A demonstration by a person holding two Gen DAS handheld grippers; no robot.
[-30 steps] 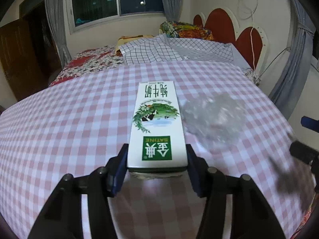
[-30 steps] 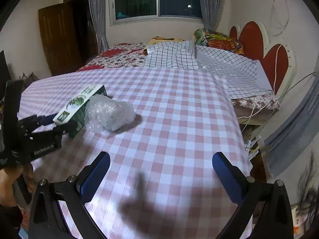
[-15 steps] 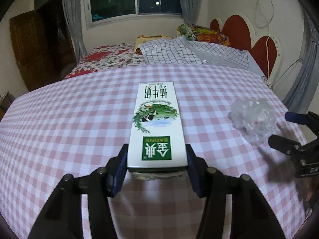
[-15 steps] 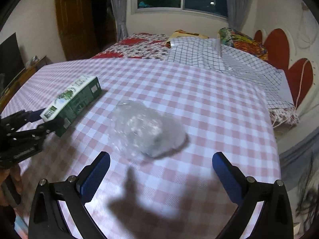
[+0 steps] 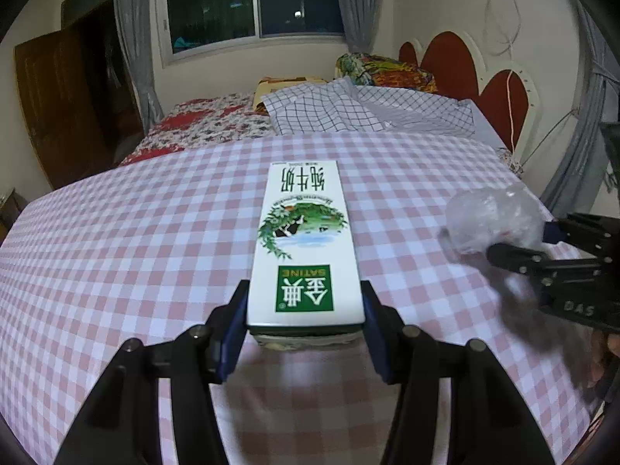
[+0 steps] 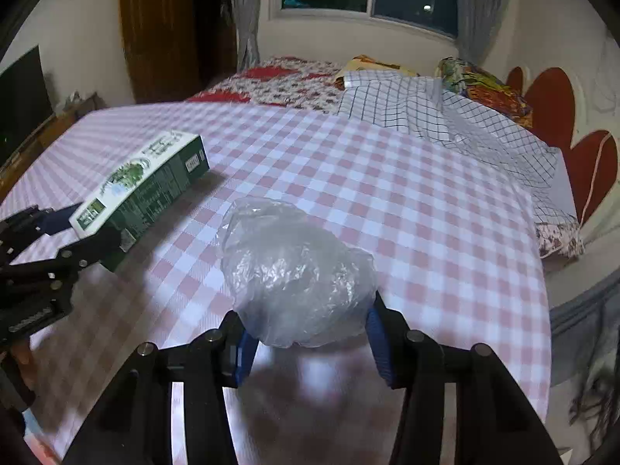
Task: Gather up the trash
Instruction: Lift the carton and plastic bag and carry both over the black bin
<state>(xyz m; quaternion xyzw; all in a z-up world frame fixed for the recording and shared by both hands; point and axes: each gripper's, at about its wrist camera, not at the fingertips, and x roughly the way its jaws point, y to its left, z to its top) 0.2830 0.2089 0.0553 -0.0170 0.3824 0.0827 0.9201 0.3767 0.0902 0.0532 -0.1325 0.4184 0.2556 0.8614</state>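
The left gripper (image 5: pixel 305 327) has its jaws clamped on the near end of a white and green milk carton (image 5: pixel 304 248), blue pads pressed flat against both long sides; the carton's bottom edge is hidden behind the jaws, and whether its far end rests on the tabletop (image 5: pixel 116 240) or hangs just above it cannot be told. The right gripper (image 6: pixel 310 343) has its jaws closing around a crumpled clear plastic bag (image 6: pixel 294 271), which sits between the blue pads and bulges over them, covering the pad tips so that the contact itself is hard to make out. From the left wrist view the bag (image 5: pixel 492 221) is blurred and partly covered by the right gripper's black frame at the right edge. In the right wrist view the carton (image 6: pixel 143 186) lies to the left of the bag, well apart from it, its near end lost behind the left gripper (image 6: pixel 69 232). The pink checked cloth covers the tabletop. Beyond it lies a bed (image 6: pixel 294 81) with a checked shirt (image 6: pixel 418 108), and a dark window (image 5: pixel 252 0) shows nothing outside.
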